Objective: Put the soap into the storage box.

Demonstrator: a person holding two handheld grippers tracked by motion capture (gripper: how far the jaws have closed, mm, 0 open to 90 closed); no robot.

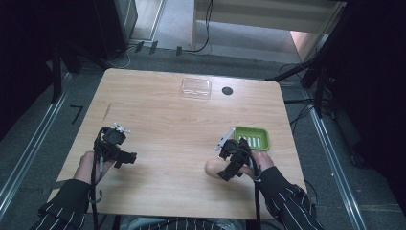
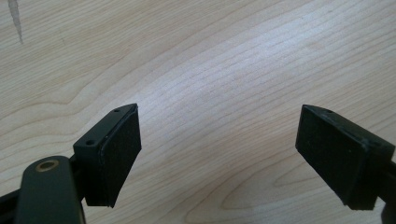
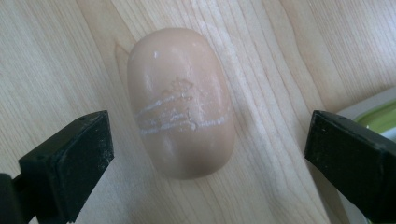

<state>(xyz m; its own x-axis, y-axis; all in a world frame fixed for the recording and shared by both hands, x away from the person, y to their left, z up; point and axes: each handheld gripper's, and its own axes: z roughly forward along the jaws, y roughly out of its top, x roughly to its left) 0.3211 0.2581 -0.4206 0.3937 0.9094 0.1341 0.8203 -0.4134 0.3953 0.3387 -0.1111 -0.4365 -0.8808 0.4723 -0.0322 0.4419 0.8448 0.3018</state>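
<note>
Right tongs (image 3: 205, 154): jaws held wide apart, nothing gripped, poised over the soap bar (image 3: 181, 100) | soap bar: peach, oval, laid flat on the worktop (image 1: 167, 120), just beside the green soap dish (image 1: 252, 137) | left tongs (image 2: 219, 154): jaws spread wide, empty, held over bare wood, well apart from the soap | clear lid (image 1: 196, 87): seen at far edge.

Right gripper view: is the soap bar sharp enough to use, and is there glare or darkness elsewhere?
Right gripper view: the peach oval soap bar is sharp, its scuffs legible. Left gripper view: soft sheen on the pale wooden table, no washout. High view: the table is evenly lit, its surroundings nearly black.
</note>
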